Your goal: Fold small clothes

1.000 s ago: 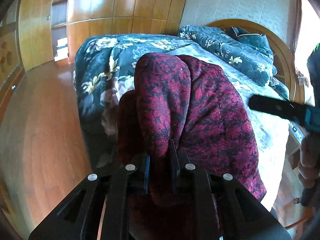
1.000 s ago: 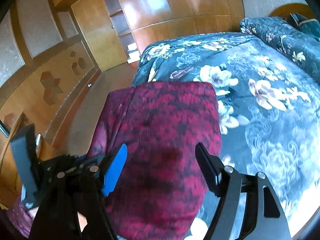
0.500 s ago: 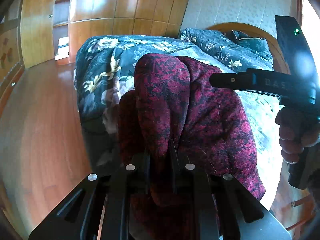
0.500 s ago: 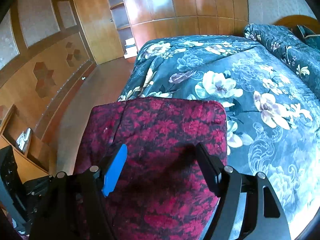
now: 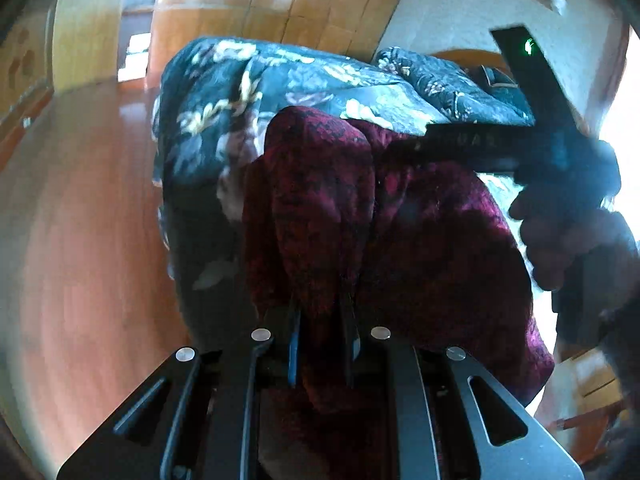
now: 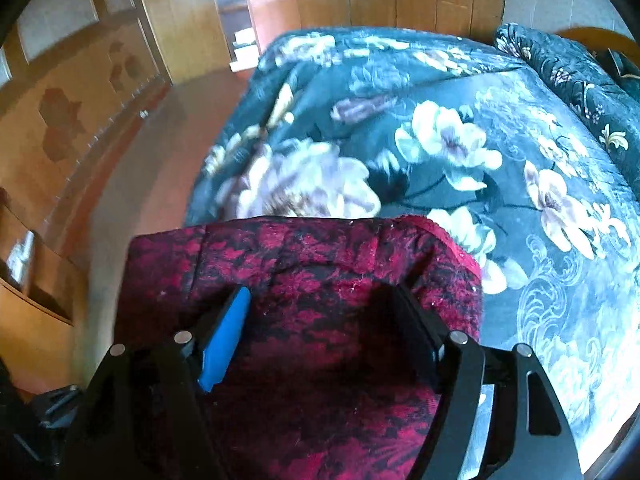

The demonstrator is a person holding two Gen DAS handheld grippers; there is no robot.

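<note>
Floral bedspread (image 6: 460, 128) beneath red garment (image 6: 320, 280): pinched in left jaws, between wide right jaws.

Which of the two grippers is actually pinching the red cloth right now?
The left gripper: its jaws are shut on the red cloth. The right gripper hangs open above it.

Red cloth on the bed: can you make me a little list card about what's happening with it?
cloth: red-and-black patterned garment, lying at the bed's edge
bed cover: dark floral quilt
left tool: shut on a fold of the garment
right tool: open, fingers apart above the garment, not gripping
floor: glossy wooden floor beside the bed
fold done: not yet
</note>
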